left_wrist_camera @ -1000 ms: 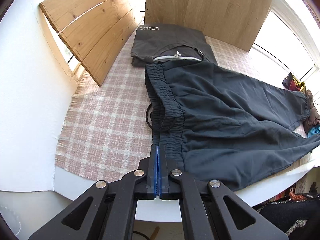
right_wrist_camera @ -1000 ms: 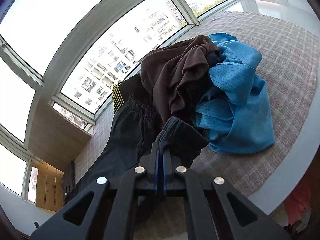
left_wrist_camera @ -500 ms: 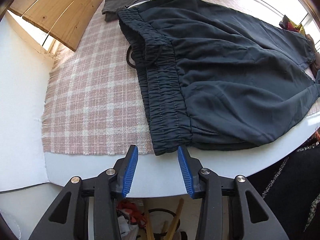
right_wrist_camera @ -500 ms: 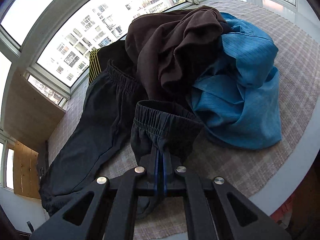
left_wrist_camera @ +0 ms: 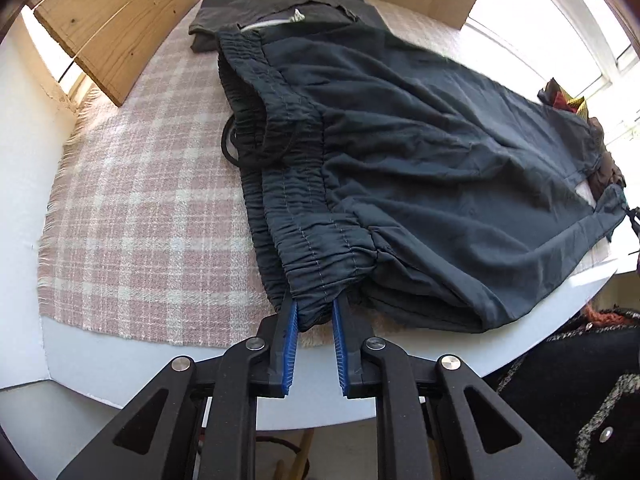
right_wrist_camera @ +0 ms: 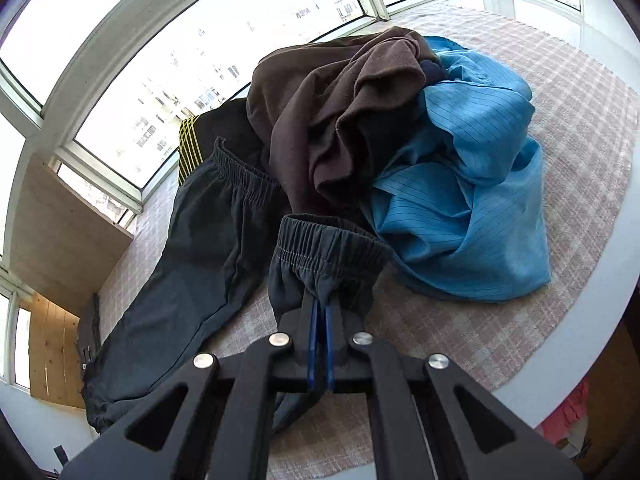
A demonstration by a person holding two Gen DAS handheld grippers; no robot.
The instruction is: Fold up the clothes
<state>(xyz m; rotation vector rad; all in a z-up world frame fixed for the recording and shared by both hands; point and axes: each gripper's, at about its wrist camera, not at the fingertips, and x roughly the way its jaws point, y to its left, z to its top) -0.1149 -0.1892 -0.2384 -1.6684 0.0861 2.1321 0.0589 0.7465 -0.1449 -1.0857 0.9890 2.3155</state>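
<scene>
Nearest the left gripper (left_wrist_camera: pixel 314 312), a corner of the waistband (left_wrist_camera: pixel 320 248) of the dark trousers (left_wrist_camera: pixel 420 168) is seen lying between the blue pads (left_wrist_camera: pixel 291 332), which stand apart on either side of it; the gripper is released, not yet pinched on the cloth. At the right gripper (right_wrist_camera: pixel 319 312) the pads are pressed together on a gathered leg cuff (right_wrist_camera: pixel 320 248) of the same trousers, so that end is grasped and raised a little off the checked cloth (left_wrist_camera: pixel 140 220) spread on the table (left_wrist_camera: pixel 120 364). From the left gripper the garment's long axis is seen to run ahead and to the right, waistband nearest, legs trailing away toward the far table edge; the waistband end is thus the left gripper's to take, the cuff end already the right's. It is judged that the fold depends on closing the left gripper on that corner. Beyond the waistband a folded dark garment (left_wrist_camera: pixel 280 8) lies against wooden boards (left_wrist_camera: pixel 120 20). Just beyond the right gripper, touching the cuff, a pile of brown cloth (right_wrist_camera: pixel 340 112) and blue cloth (right_wrist_camera: pixel 472 200) is heaped, with windows (right_wrist_camera: pixel 160 60) behind
</scene>
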